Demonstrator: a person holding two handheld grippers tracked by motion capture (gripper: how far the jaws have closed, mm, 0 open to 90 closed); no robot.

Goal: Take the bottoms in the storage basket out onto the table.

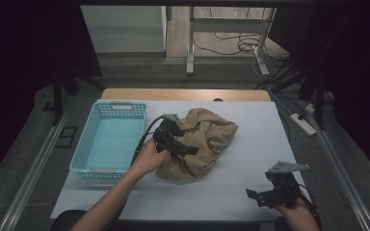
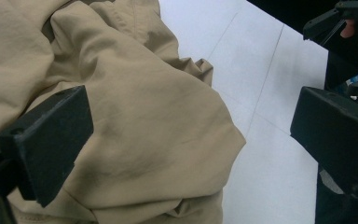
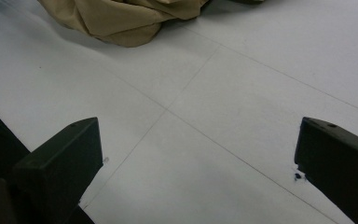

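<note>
**Tan cloth bunched at mid-table, left gripper over it**

Tan fabric, a crumpled garment (image 1: 201, 142), lies in a heap on the white table cover (image 1: 250, 120) in the high view, just right of a light blue plastic basket (image 1: 110, 140) that stands at the table's left side. The left gripper (image 1: 183, 144) sits over the heap's left part, held by the person's left hand (image 1: 148, 157), its black body low against the folds. The right gripper (image 1: 260, 196) is well apart from the cloth, near the table's front right corner, held in the right hand (image 1: 299, 212), a grey three-cornered plate (image 1: 286, 167) on top of it.

In the left gripper view the two black jaws stand wide apart. The left-hand one lies against the tan garment (image 2: 158, 121), which spreads between the jaws and covers most of the space there; the right-hand one is over the white cover (image 2: 261, 74) past the cloth's edge. Nothing is clamped. The right gripper (image 2: 326, 23) shows far off at the top right corner.

In the right gripper view the jaws are also spread wide, with bare white cover (image 3: 205, 116) and its faint crease lines between them. The edge of the garment (image 3: 121, 18) lies at the top, well clear of both jaws
</note>
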